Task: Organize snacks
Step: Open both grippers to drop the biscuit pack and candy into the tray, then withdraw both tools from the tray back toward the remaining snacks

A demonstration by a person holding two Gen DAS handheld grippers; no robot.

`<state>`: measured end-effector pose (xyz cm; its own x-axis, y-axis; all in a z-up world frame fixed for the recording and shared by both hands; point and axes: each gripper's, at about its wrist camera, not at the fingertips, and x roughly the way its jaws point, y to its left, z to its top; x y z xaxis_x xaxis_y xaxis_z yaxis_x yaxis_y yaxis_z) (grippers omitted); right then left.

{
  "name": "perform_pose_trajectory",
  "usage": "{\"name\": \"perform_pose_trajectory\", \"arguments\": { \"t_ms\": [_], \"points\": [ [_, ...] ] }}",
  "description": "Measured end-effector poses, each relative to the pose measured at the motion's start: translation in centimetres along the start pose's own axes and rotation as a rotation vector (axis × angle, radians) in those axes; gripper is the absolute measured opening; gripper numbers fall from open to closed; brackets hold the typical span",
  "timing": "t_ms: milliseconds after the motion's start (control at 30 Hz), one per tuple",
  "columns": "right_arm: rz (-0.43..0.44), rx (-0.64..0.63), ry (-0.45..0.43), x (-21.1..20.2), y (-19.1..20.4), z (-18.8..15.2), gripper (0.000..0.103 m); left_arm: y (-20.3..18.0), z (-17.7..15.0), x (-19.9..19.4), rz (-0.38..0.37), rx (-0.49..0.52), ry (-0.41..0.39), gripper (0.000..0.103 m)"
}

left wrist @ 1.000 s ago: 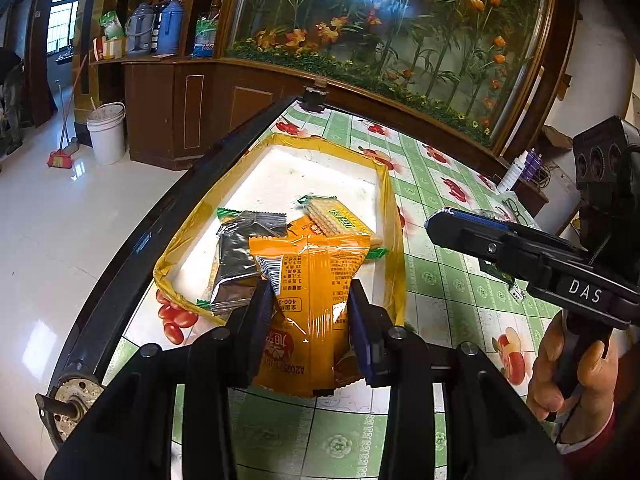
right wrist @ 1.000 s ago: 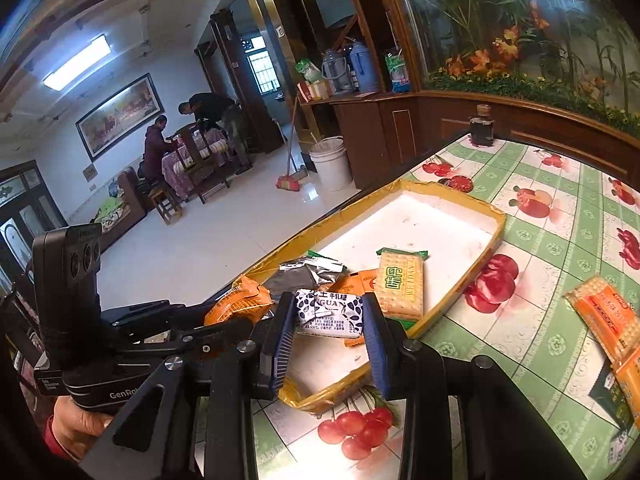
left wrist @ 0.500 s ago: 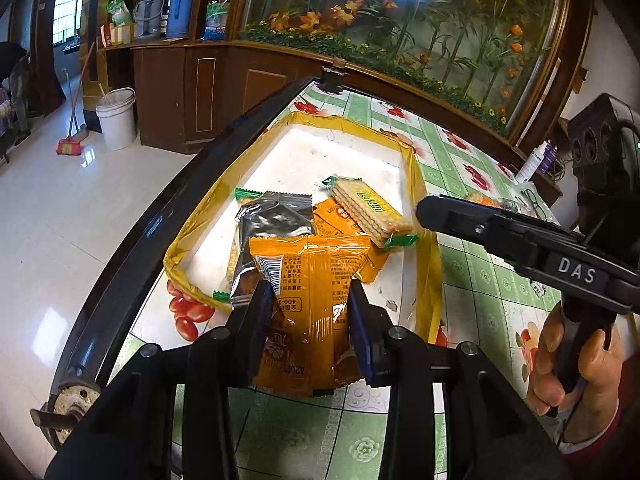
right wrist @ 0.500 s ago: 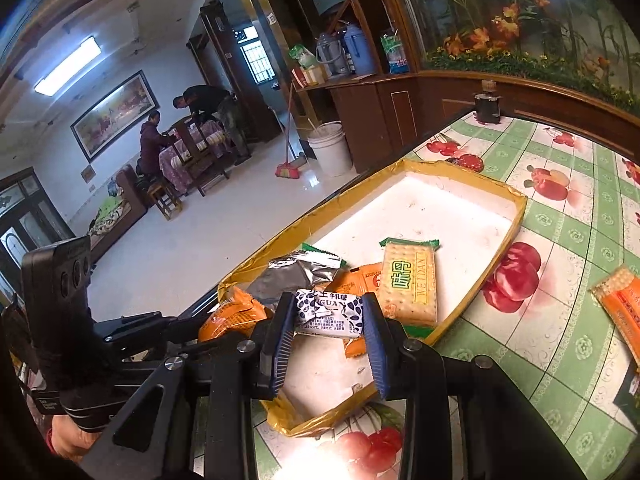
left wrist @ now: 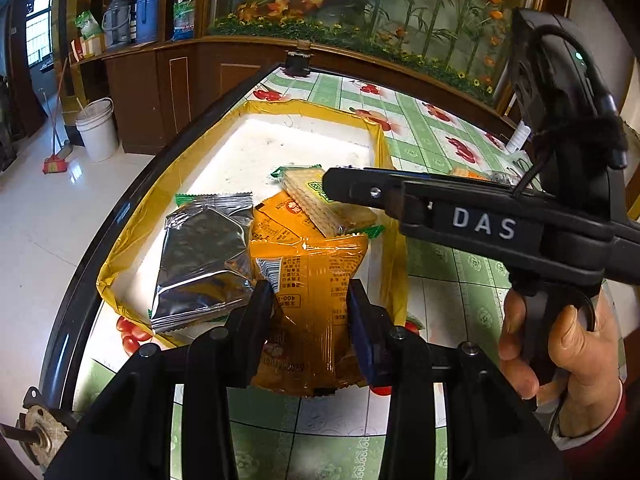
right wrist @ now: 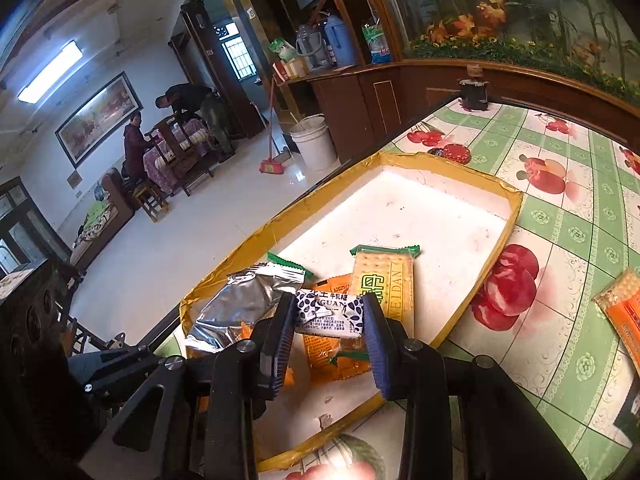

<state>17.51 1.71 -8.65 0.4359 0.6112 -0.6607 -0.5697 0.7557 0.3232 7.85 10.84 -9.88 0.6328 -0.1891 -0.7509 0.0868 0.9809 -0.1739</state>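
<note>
Tongs first, in the left wrist view: the left tongs [left wrist: 310,300] pinch an orange snack bag [left wrist: 308,280], which hangs over the near end of the yellow tray [left wrist: 132,216]. In the tray just past the bag lie a silver packet [left wrist: 204,256] and a cracker pack [left wrist: 320,204]. The right tongs [left wrist: 332,184] reach over the tray from the right, held by a hand [left wrist: 568,356].

In the right wrist view, the right tongs [right wrist: 330,316] squeeze a small white candy bar [right wrist: 330,314] above the tray [right wrist: 500,240]. The tray sits on the green checked surface [right wrist: 568,236]. Another orange pack [right wrist: 624,312] lies on the surface, well right of the tray.
</note>
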Motion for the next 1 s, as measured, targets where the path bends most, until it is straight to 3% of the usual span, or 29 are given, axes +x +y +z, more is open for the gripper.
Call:
{"name": "perform_pose_trajectory", "arguments": {
  "t_ms": [33,100,133,167,200,300,733,1000],
  "points": [
    [0.004,-0.002,0.005,0.2,0.0,0.1,0.036,0.1,0.0,-0.1,0.012,-0.002,-0.001,0.04],
    [-0.003,-0.005,0.01,0.6,0.0,0.1,0.038,0.2,0.0,-0.1,0.037,-0.01,0.007,0.062],
    [-0.01,0.001,0.012,0.7,-0.1,0.1,0.044,0.3,0.0,-0.2,0.043,-0.013,0.004,0.068],
    [-0.011,0.009,0.009,0.7,-0.3,0.1,0.059,0.4,-0.1,-0.4,0.052,-0.018,-0.001,0.077],
    [-0.012,0.015,-0.003,0.5,-0.5,0.1,0.067,0.5,-0.2,-0.6,0.055,-0.021,-0.006,0.077],
    [-0.037,0.041,-0.039,-0.5,-1.2,0.1,0.074,0.6,-0.1,-1.3,0.046,-0.035,-0.017,0.077],
    [-0.012,0.171,-0.167,-8.7,-5.0,-2.0,0.078,-1.4,0.6,-5.0,-0.01,-0.051,-0.131,0.077],
    [-0.056,0.228,-0.243,-13.7,-7.3,-4.3,0.079,-3.9,0.4,-5.4,-0.045,-0.011,-0.137,0.077]
  ]
}}
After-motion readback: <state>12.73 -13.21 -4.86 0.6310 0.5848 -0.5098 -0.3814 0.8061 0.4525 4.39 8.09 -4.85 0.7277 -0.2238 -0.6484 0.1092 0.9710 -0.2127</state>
